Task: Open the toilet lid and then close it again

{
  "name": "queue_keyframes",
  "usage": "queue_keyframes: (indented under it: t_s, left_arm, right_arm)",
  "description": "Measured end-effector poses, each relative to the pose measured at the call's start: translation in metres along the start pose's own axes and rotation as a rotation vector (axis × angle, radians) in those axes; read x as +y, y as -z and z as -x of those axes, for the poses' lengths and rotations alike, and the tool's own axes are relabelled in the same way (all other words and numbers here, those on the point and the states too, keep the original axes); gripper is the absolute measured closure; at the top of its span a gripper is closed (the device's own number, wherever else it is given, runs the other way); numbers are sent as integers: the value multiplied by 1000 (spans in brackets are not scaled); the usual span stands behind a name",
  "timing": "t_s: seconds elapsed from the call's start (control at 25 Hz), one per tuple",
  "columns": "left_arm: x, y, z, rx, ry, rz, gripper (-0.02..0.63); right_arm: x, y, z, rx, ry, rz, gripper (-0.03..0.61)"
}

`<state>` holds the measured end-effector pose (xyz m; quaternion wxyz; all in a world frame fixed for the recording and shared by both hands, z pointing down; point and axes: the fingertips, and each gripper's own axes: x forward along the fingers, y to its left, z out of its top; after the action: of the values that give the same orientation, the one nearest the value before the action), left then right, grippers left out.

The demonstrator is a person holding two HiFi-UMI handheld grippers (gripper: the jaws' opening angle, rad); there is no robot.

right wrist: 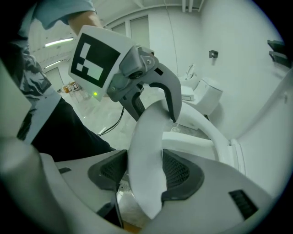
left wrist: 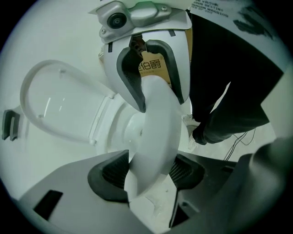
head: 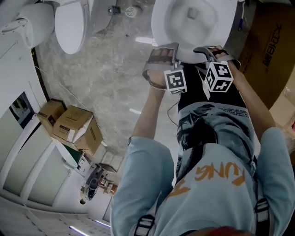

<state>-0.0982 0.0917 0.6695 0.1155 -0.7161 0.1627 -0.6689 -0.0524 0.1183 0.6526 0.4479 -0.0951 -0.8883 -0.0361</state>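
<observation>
The white toilet lid (head: 191,23) is tilted up off the bowl at the top of the head view. My left gripper (head: 160,64) and right gripper (head: 211,51) both clamp its near rim, side by side, marker cubes facing me. In the left gripper view the lid's edge (left wrist: 158,119) runs between both ribbed pads of the left gripper (left wrist: 149,167), which press on it; the seat ring (left wrist: 50,100) lies below to the left. In the right gripper view the right gripper (right wrist: 145,169) is likewise shut on the lid's edge (right wrist: 146,137), above the seat (right wrist: 206,130).
A second toilet (head: 69,23) stands at the upper left. Cardboard boxes (head: 73,126) sit by the left wall, a large brown carton (head: 272,50) at the right. A floor drain (head: 131,10) and a thin cable (head: 173,108) are on the grey floor.
</observation>
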Motion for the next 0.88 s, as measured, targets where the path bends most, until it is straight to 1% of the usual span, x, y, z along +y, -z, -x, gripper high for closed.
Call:
queue_keyframes:
  t_s: [0.08, 0.2, 0.32, 0.48, 0.6, 0.76, 0.88]
  left_arm:
    - [17, 3, 16, 14, -22, -17, 352]
    - [36, 1, 37, 24, -31, 4, 363]
    - [50, -4, 53, 30, -28, 68, 364]
    - [77, -15, 75, 23, -47, 143, 368]
    - [108, -21, 92, 7, -92, 202, 374]
    - [145, -34, 110, -14, -158, 302, 377]
    - [169, -44, 119, -29, -186, 324, 382]
  right_arm:
    - [-10, -13, 18, -10, 42, -4, 324]
    - [-19, -27, 43, -19, 102, -12, 336]
    - [-23, -34, 64, -29, 162, -20, 350]
    - [-38, -40, 94, -31, 277, -15, 370]
    - [-58, -48, 117, -29, 353, -40, 384]
    - [-82, -53, 150, -66, 443, -98, 408]
    - [-98, -54, 172, -69, 506, -120, 421]
